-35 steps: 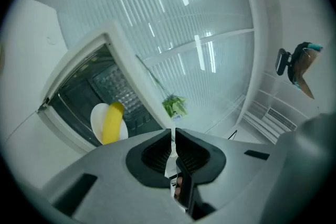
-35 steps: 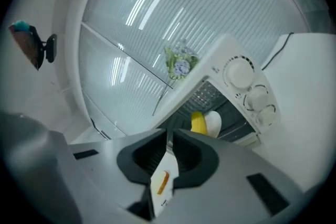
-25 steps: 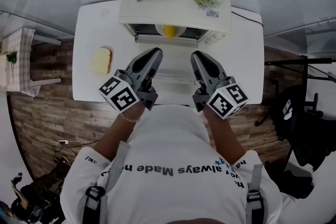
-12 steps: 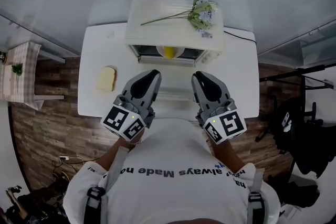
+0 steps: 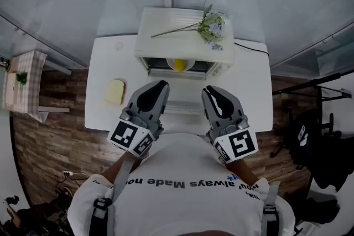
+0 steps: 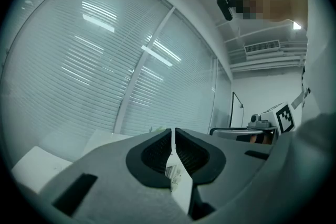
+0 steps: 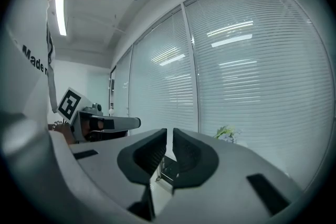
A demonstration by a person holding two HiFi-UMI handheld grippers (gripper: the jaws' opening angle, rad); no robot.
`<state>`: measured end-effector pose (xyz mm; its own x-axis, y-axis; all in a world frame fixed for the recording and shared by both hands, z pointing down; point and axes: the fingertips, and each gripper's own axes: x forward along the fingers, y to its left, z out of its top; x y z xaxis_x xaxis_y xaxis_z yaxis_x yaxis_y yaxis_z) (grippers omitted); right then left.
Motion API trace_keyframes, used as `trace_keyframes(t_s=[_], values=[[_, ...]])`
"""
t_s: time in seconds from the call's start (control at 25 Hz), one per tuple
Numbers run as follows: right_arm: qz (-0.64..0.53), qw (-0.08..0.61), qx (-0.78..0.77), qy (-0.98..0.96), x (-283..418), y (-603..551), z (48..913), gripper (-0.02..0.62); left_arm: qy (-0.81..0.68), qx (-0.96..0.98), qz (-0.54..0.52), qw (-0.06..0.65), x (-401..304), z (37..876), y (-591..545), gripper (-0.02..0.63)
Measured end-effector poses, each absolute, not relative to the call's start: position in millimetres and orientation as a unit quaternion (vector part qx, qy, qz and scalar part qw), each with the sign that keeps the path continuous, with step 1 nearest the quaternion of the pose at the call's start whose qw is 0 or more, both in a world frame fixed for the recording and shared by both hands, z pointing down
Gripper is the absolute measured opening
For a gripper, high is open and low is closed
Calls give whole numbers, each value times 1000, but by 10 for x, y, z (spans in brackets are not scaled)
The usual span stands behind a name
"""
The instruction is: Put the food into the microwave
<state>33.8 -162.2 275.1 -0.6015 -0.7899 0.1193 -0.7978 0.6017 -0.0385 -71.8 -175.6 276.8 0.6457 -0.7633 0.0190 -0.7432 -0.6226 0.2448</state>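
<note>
A cream microwave (image 5: 185, 41) stands at the back of the white table (image 5: 251, 91), its door (image 5: 181, 102) folded down toward me. Inside it sits a white bowl with yellow food (image 5: 178, 65). A slice of bread (image 5: 115, 91) lies on the table to the left of the microwave. My left gripper (image 5: 162, 85) (image 6: 172, 134) and right gripper (image 5: 206, 90) (image 7: 169, 136) hover side by side above the table's near edge, short of the door. Both are shut with nothing between the jaws and tilt up toward the window blinds.
A spray of flowers (image 5: 209, 25) (image 7: 227, 132) lies on top of the microwave. A cable (image 5: 249, 45) runs off its right side. Wood floor surrounds the table, with a small chequered table (image 5: 19, 85) at the left and dark equipment (image 5: 315, 135) at the right.
Both grippers have drawn back from the microwave toward my body and risen slightly. The table and microwave sit farther off in the head view. Bread and bowl have not moved.
</note>
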Motion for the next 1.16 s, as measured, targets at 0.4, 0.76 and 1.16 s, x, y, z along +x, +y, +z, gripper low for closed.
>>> trace_keyframes(t_s=[0.4,0.76,1.16], values=[[44,37,445,-894,309,-1622,2684,32,-417,900,-46,122,-726,2787,-1736,28],[45,36,449,-892,326,-1606,2664,32,-412,901,-49,126,-729,2780,-1687,28],[43,34,452,-891,306,-1542,2617,32,-409,902,-53,125,-742,2730,-1606,28]])
